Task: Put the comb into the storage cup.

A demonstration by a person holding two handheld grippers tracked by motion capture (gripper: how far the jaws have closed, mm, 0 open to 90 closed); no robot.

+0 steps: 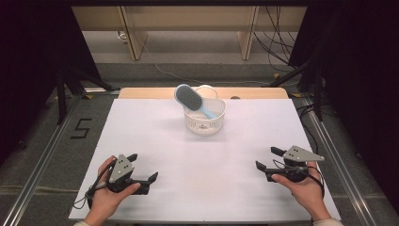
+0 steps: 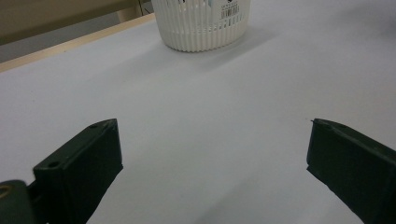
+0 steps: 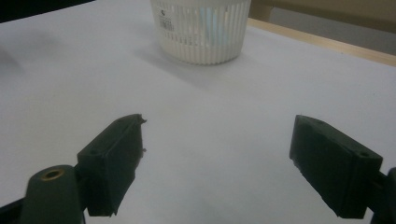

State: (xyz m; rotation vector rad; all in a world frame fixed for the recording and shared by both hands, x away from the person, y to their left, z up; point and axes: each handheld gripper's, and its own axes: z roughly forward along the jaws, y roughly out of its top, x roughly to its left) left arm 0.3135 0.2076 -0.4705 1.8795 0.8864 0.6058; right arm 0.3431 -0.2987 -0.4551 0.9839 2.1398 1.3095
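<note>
High view: I count one hairbrush (image 1: 192,100) and one white basket (image 1: 204,118) at the worktop's (image 1: 155,141) far middle. Brush stands tilted in the basket, head up-left, handle down-right. Left gripper (image 1: 143,167) and right gripper (image 1: 267,158): fingers apart, holding nothing.
Left gripper view: one basket (image 2: 201,25) ahead, fingers (image 2: 79,172) wide.
Right gripper view: same basket (image 3: 201,30), fingers (image 3: 114,161) wide.

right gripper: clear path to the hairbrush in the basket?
Probably yes. The right gripper stands open, bare white table lies between it and the basket, and the hairbrush sticks out above the rim.
</note>
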